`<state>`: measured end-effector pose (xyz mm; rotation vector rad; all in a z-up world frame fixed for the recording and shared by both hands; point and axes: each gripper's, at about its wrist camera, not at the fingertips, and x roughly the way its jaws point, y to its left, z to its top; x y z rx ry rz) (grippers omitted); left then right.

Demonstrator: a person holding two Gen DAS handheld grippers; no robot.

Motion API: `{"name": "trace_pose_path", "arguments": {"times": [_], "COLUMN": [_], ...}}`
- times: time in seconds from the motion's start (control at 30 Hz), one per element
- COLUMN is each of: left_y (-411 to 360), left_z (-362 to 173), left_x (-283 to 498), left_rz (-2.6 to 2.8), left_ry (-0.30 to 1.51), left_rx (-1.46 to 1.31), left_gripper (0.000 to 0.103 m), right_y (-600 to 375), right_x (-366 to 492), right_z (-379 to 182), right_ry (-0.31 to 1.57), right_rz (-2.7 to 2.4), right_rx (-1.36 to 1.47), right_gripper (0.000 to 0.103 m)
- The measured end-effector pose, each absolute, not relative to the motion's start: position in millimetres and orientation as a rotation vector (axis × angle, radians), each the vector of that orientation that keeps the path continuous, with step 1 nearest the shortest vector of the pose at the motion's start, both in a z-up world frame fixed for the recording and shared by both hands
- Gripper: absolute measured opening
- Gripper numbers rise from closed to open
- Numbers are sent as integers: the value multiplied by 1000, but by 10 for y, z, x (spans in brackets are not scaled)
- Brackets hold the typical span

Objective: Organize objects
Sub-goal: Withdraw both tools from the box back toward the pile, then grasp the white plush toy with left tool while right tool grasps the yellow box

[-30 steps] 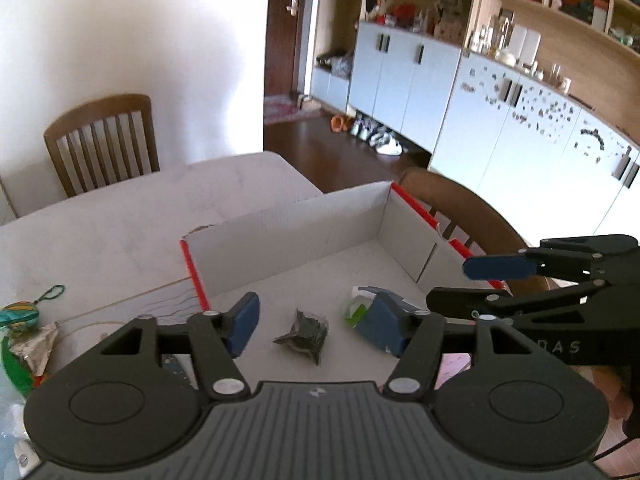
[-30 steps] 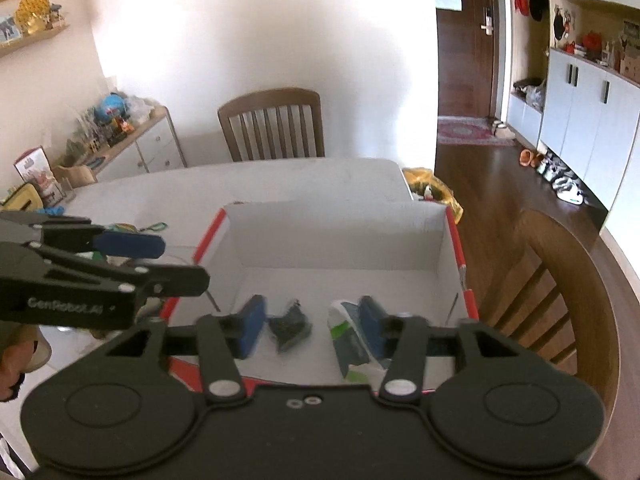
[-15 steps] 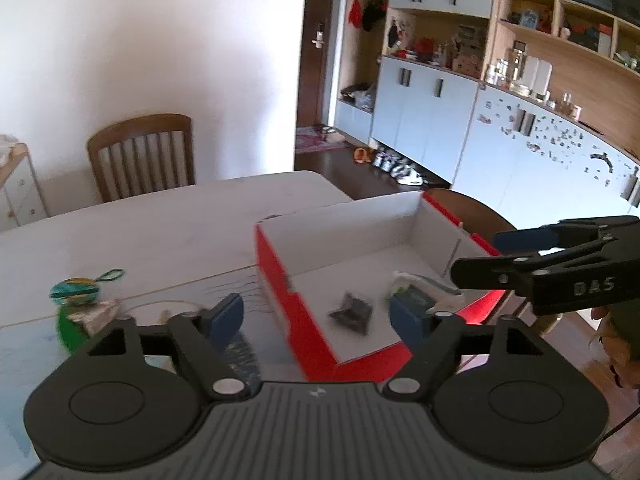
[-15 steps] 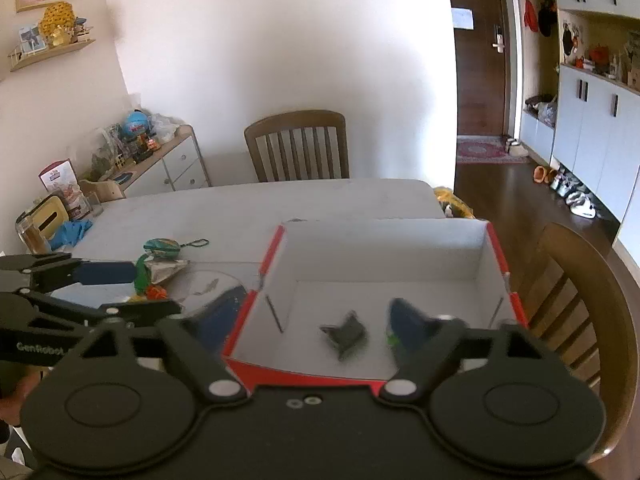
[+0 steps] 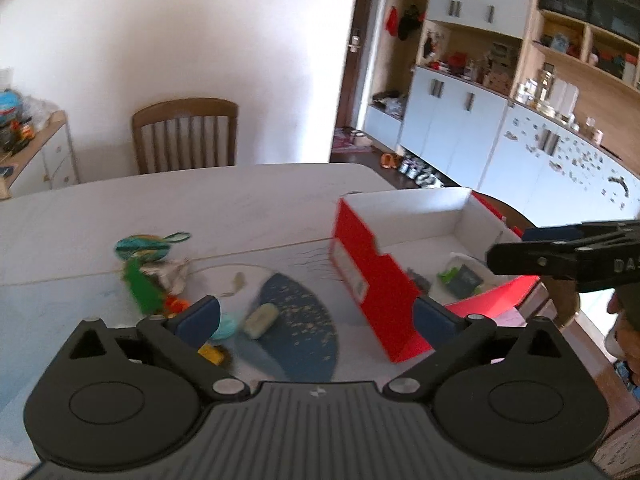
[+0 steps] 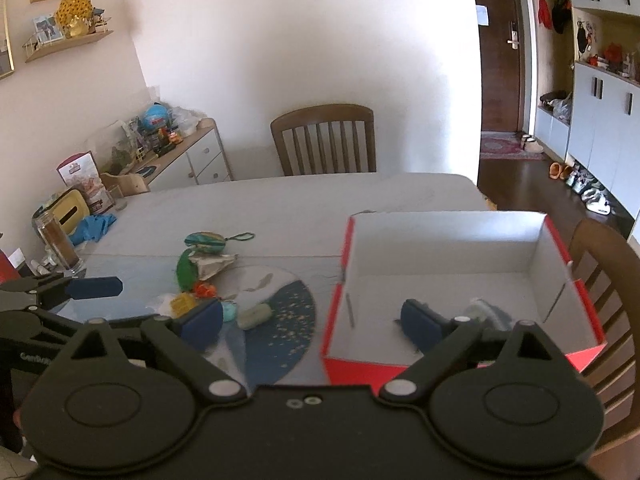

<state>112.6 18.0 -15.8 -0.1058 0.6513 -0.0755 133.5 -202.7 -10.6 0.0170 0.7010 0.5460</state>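
A: What has changed compared with a moment before?

B: One second ago both claws were over the red box (image 6: 460,280), close to the things inside it. Now both have pulled back. The left claw (image 5: 316,316) is spread wide and carries nothing; it now looks at the loose objects left of the box. The right claw (image 6: 312,320) is also wide apart and holds nothing, with one fingertip in front of the box interior.

A: What does this mean for the task?

B: I judge that a deposit is finished: a dark wrapper (image 5: 418,280) and a green-white packet (image 5: 460,276) lie in the box. The next pick should come from the pile left of the box: a striped pouch (image 6: 206,242), a green piece (image 6: 186,270), a pale oblong piece (image 6: 254,316).

A: And the surroundings?

B: The counter (image 6: 280,204) is pale, with a blue round mat (image 6: 280,320) left of the box. Behind the box stands a wooden chair (image 6: 324,140); to the right, white cabinets (image 5: 460,120).
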Motion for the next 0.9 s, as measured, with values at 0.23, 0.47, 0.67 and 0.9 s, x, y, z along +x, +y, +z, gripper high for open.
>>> {"name": "trace_pose_path", "arguments": {"times": [0.23, 0.47, 0.67, 0.9], "left_y": [652, 1040, 1384, 1628], "left_z": [-304, -537, -732, -995], "left_x": [948, 887, 857, 909], "left_rz": [-17, 30, 71, 91], "left_ry": [642, 701, 731, 766], "left_rx": [-135, -131, -168, -171], "left_gripper": [103, 103, 103, 103], "right_y": [-1660, -1241, -896, -540], "right_x": [1261, 1269, 1276, 1311], "right_z": [-167, -323, -430, -592], "right_ry": [732, 771, 795, 834], "right_rz": [546, 548, 565, 603], "right_rx": [-1, -17, -37, -70], "right_gripper": [95, 95, 95, 95]}}
